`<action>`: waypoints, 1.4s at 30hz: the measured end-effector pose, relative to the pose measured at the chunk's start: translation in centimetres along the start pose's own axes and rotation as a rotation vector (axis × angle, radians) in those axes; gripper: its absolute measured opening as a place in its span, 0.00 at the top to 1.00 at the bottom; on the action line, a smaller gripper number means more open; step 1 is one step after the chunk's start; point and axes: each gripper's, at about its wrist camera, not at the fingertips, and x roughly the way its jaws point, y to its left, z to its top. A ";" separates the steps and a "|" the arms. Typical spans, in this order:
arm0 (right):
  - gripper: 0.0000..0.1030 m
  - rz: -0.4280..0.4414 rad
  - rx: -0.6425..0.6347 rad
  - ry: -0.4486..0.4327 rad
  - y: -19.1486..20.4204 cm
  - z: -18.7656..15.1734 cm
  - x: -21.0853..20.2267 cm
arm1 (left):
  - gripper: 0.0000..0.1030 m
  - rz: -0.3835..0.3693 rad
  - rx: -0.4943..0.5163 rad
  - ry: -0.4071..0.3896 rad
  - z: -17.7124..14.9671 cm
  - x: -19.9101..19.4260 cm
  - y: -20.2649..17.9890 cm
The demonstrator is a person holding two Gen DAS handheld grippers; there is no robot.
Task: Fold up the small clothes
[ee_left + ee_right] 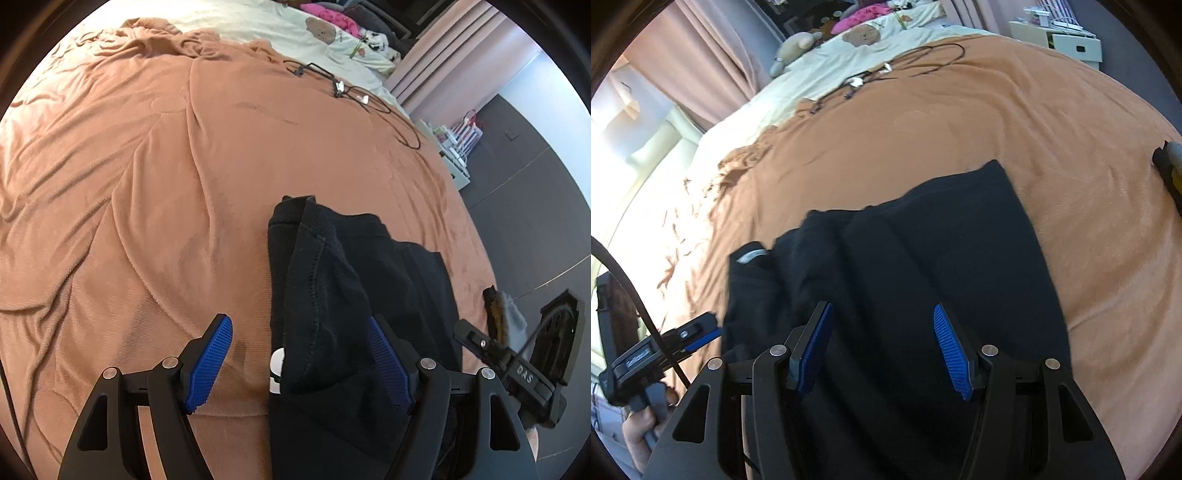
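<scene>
Garment: a black piece of clothing (354,280), partly folded and rumpled, lies on the brown blanket (147,184) near the bed's near edge.
My left tool (299,354): released, jaws spread wide; the garment's stitched edge runs between my blue pads (210,362), touching neither that I can tell.
My right tool (882,347): released too, jaws apart, hovering over the garment's near part.
White tag (276,369): peeks out at the garment's left edge, between my left jaws.
Cables (354,96): black, well apart, near the blanket's far edge.
Far corner: cream bedding (827,55).
</scene>
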 end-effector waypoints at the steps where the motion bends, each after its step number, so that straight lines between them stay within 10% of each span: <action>1: 0.47 -0.002 0.004 0.001 0.0 0.3 0.3 | 0.26 0.004 -0.004 0.008 -0.1 0.4 0.1; 26: 0.59 -0.091 -0.244 0.281 4.5 7.7 10.5 | 0.44 -0.055 -0.101 0.123 -0.1 2.3 3.5; 32: 1.00 -0.061 -0.239 0.238 4.2 8.1 9.4 | 0.47 -0.069 -0.116 0.120 -0.2 1.7 3.9; 42: 1.00 -0.159 -0.210 0.080 2.1 9.6 3.5 | 0.47 -0.079 -0.106 0.102 -0.7 0.7 3.6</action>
